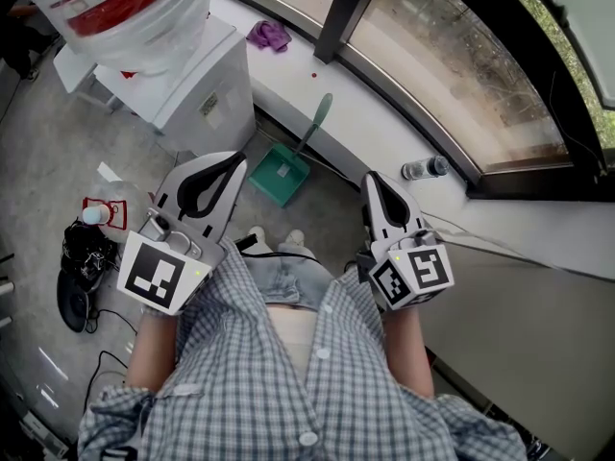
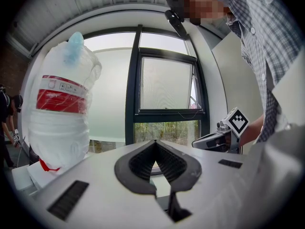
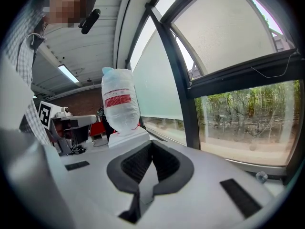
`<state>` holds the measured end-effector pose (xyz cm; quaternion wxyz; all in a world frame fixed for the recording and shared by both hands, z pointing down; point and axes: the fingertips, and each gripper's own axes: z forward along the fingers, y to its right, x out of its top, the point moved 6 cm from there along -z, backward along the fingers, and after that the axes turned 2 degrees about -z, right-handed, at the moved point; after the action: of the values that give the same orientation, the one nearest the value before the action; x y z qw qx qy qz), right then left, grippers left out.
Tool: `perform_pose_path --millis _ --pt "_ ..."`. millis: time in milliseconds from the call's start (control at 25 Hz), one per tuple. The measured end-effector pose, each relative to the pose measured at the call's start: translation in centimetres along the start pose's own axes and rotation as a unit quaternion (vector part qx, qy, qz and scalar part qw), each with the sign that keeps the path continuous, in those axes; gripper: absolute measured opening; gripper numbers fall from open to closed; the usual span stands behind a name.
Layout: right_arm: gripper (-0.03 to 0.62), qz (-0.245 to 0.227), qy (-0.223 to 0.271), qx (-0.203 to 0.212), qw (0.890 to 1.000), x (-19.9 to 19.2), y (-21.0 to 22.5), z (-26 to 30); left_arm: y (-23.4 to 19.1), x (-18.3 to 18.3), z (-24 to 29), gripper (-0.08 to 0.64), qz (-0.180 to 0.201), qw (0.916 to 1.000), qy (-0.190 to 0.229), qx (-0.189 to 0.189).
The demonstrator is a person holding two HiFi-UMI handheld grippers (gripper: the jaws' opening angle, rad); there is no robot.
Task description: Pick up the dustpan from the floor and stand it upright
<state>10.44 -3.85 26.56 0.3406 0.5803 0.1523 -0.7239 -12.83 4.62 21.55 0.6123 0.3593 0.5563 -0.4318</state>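
Dustpan [image 1: 280,177] waits untouched on the floor [image 1: 48,133]; left claw [image 1: 233,161] and right claw [image 1: 372,181] are pressed together, empty, so the approach step remains: lower one, spread it round the handle [image 1: 315,123]

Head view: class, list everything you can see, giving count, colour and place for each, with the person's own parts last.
dustpan: one, green, on the floor, handle leaning towards the sill
dispenser: one, white, upper left, beside the sill
jug: one, plastic-wrapped with a red label, on the dispenser
cloth: one, purple, on the sill
bottle: one, clear, lying on the sill, right
paper: one, white, on the floor, left
black gear: one heap, on the floor, far left
shirt: one, blue and white check, bottom centre
left tongs: one, white with black pads, shut, empty
right tongs: one, same colours, shut, empty
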Motion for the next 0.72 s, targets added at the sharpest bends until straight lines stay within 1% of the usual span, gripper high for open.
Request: perform_pose_path --millis 720 --pt "0.008 -0.006 -0.004 0.000 1.000 -0.16 -0.32 -0.50 0.52 0.13 -0.17 0.006 -0.001 1.0000 -0.004 -0.006"
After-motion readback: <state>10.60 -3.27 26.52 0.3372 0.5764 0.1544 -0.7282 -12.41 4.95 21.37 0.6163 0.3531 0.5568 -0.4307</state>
